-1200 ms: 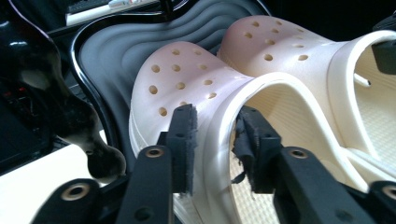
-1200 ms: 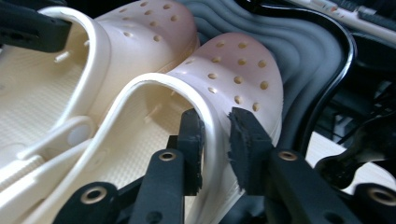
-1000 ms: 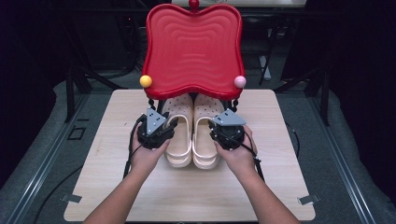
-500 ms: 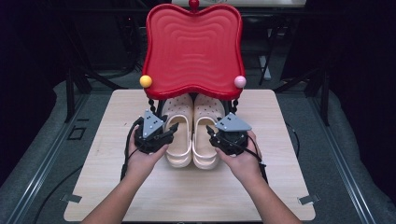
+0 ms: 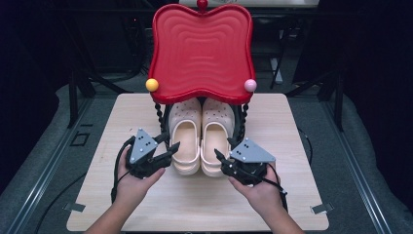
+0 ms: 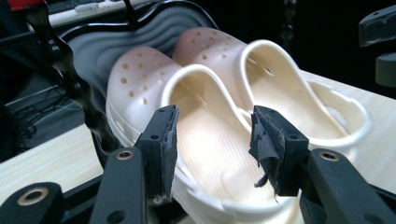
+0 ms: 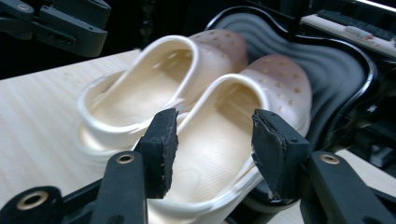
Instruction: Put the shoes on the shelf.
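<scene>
Clogs (image 5: 200,140), smooth cream foam with perforated toes, under wavy red tray (image 5: 201,51).

A pale wooden bench (image 5: 292,146) carries a red two-tier rack (image 5: 202,53), which stands at the far middle of the bench top. On the rack's black lower tray (image 7: 336,70), under the red shelf, sits a pair of cream clogs (image 5: 200,139), heels jutting out toward the near edge.

clog toes (image 5: 200,108) hidden under red tray (image 5: 202,48)
</scene>
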A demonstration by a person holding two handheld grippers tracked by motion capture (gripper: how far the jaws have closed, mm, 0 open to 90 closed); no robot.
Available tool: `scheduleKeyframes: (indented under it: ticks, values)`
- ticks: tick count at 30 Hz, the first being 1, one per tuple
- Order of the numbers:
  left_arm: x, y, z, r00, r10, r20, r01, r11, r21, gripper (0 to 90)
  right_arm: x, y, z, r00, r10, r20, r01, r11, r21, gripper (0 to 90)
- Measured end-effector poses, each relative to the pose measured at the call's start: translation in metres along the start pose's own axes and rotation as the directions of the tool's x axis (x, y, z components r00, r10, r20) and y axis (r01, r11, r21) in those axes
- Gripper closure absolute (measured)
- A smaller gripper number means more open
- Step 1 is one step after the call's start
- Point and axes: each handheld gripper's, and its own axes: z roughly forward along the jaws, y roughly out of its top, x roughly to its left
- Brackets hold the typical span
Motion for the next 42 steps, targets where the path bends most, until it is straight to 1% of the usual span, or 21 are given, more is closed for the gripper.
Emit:
scheduleKeyframes:
  ticks: [1, 2, 6, 8, 9, 11, 12, 14, 17, 19, 21, 24, 25, 26, 27, 30, 32, 35, 37, 41, 42]
  values:
    - [0.0, 0.0, 0.0, 1.0, 0.0, 0.0, 0.0, 1.0, 0.0, 51.4, 0.003, -0.003, -0.002, 1.0, 0.001, -0.008, -0.001, 1.0, 0.0, 50.4]
    - [-0.003, -0.005, -0.006, 0.9999, -0.003, 0.012, 0.003, 1.0, -0.002, 51.4, 0.005, -0.006, -0.004, 0.9999, 0.002, -0.016, -0.002, 1.0, 0.0, 50.5]
    - [-0.009, -0.018, -0.014, 0.9994, -0.014, 0.033, 0.014, 0.9998, 0.011, 51.2, 0.013, -0.018, -0.01, 0.9988, 0.002, -0.05, -0.002, 1.0, 0.007, 51.0]
    - [-0.011, -0.026, -0.017, 0.9988, -0.025, 0.041, 0.024, 0.9996, 0.015, 51.3, 0.018, -0.025, -0.012, 0.9958, 0.012, -0.09, -0.012, 1.0, -0.005, 51.2]
    - [-0.011, -0.028, -0.018, 0.9987, -0.024, 0.046, 0.023, 0.9995, 0.021, 51.3, 0.02, -0.028, -0.013, 0.9954, 0.013, -0.095, -0.014, 1.0, -0.002, 51.6]
    - [-0.014, -0.035, -0.02, 0.9979, -0.042, 0.049, 0.041, 0.9987, 0.029, 51.3, 0.023, -0.033, -0.015, 0.9947, 0.006, -0.103, -0.006, 1.0, 0.004, 51.7]
    - [-0.014, -0.038, -0.02, 0.9975, -0.047, 0.053, 0.045, 0.9984, 0.034, 51.3, 0.025, -0.037, -0.015, 0.9934, 0.012, -0.114, -0.011, 1.0, 0.004, 51.7]
    - [-0.017, -0.043, -0.021, 0.9976, -0.044, 0.054, 0.041, 0.9982, 0.044, 51.3, 0.027, -0.042, -0.016, 0.992, 0.019, -0.125, -0.018, 1.0, 0.01, 51.7]
    - [-0.021, -0.05, -0.021, 0.9976, -0.037, 0.058, 0.033, 0.9978, 0.057, 51.2, 0.03, -0.047, -0.016, 0.9917, 0.023, -0.127, -0.021, 1.0, 0.016, 51.5]
    - [-0.023, -0.054, -0.021, 0.9984, -0.022, 0.053, 0.018, 0.9977, 0.065, 50.7, 0.032, -0.051, -0.015, 0.9914, 0.028, -0.128, -0.026, 0.999, 0.019, 51.8]
    - [-0.024, -0.057, -0.021, 0.9986, -0.015, 0.05, 0.012, 0.9976, 0.068, 50.5, 0.033, -0.056, -0.014, 0.9917, 0.032, -0.125, -0.028, 0.999, 0.031, 54.1]
    - [-0.025, -0.063, -0.02, 0.9978, -0.023, 0.062, 0.018, 0.9969, 0.076, 50.8, 0.036, -0.061, -0.013, 0.991, 0.04, -0.127, -0.035, 0.998, 0.043, 57.1]
    - [-0.025, -0.064, -0.019, 0.9974, -0.023, 0.068, 0.018, 0.9966, 0.081, 52.4, 0.037, -0.063, -0.012, 0.9907, 0.045, -0.128, -0.038, 0.998, 0.051, 58.4]
    - [-0.026, -0.066, -0.018, 0.9966, -0.036, 0.074, 0.029, 0.9958, 0.087, 54.4, 0.038, -0.064, -0.012, 0.9907, 0.046, -0.128, -0.039, 0.998, 0.056, 59.4]
    - [-0.026, -0.068, -0.017, 0.9963, -0.038, 0.077, 0.031, 0.9951, 0.093, 55.8, 0.039, -0.066, -0.011, 0.9906, 0.047, -0.128, -0.039, 0.997, 0.063, 61.3]
    - [-0.028, -0.074, -0.014, 0.9957, -0.055, 0.075, 0.047, 0.9932, 0.107, 58.1, 0.042, -0.07, -0.008, 0.9926, 0.04, -0.114, -0.03, 0.995, 0.092, 66.0]
    - [-0.029, -0.077, -0.013, 0.9951, -0.061, 0.077, 0.052, 0.9922, 0.113, 60.7, 0.042, -0.073, -0.005, 0.9925, 0.041, -0.116, -0.028, 0.994, 0.108, 68.4]
    - [-0.032, -0.081, -0.01, 0.9939, -0.061, 0.092, 0.048, 0.9897, 0.135, 66.0, 0.043, -0.077, -0.003, 0.9919, 0.047, -0.118, -0.032, 0.991, 0.127, 74.0]
    - [-0.033, -0.084, -0.008, 0.9929, -0.067, 0.099, 0.053, 0.9889, 0.139, 69.5, 0.043, -0.079, -0.001, 0.9923, 0.044, -0.115, -0.028, 0.989, 0.143, 77.8]
    - [-0.036, -0.088, -0.002, 0.991, -0.076, 0.11, 0.058, 0.9859, 0.157, 76.9, 0.044, -0.082, 0.003, 0.9908, 0.06, -0.121, -0.041, 0.986, 0.16, 85.2]
    - [-0.037, -0.088, -0.001, 0.9913, -0.072, 0.11, 0.054, 0.986, 0.158, 78.6, 0.044, -0.083, 0.004, 0.9902, 0.063, -0.125, -0.043, 0.986, 0.162, 87.3]
